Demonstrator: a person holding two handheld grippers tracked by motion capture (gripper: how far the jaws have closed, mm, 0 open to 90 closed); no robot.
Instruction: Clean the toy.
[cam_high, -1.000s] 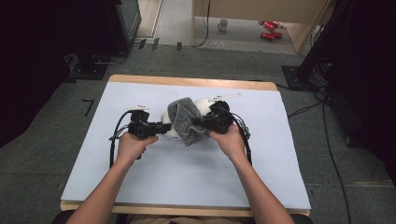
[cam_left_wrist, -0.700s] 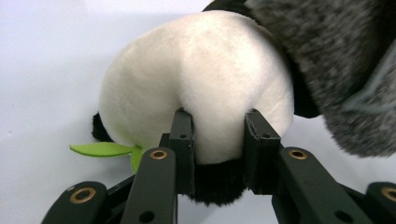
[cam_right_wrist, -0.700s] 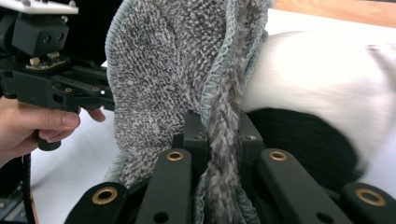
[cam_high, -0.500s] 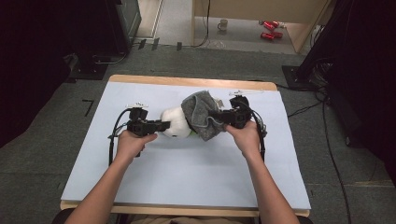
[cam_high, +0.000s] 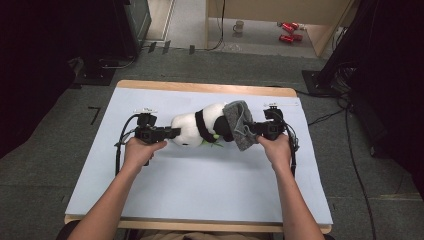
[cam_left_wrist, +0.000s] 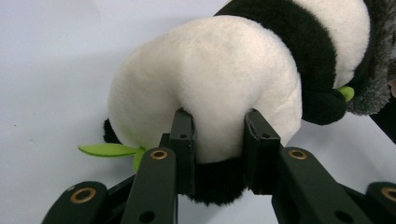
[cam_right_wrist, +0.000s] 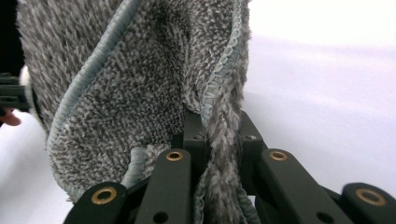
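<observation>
A black-and-white plush panda (cam_high: 200, 127) lies on its side at the middle of the pale blue mat (cam_high: 200, 185), with green felt leaves beneath it. My left gripper (cam_high: 170, 133) pinches its white rear end; in the left gripper view the jaws squeeze the panda (cam_left_wrist: 210, 88) from both sides around my left gripper (cam_left_wrist: 219, 154). A grey fluffy towel (cam_high: 239, 124) drapes over the panda's far end. My right gripper (cam_high: 252, 129) is shut on a fold of that towel (cam_right_wrist: 140, 93), with the hem bunched around my right gripper (cam_right_wrist: 219, 135).
The mat covers a wooden table (cam_high: 210, 89). On the floor beyond stand a mug (cam_high: 239, 26) and red cans (cam_high: 287, 31). Dark equipment and cables (cam_high: 345, 95) flank the table on both sides.
My right gripper has pulled the grey towel to the right, off most of the panda, so its white body and black band now show. The left hand has held still.
</observation>
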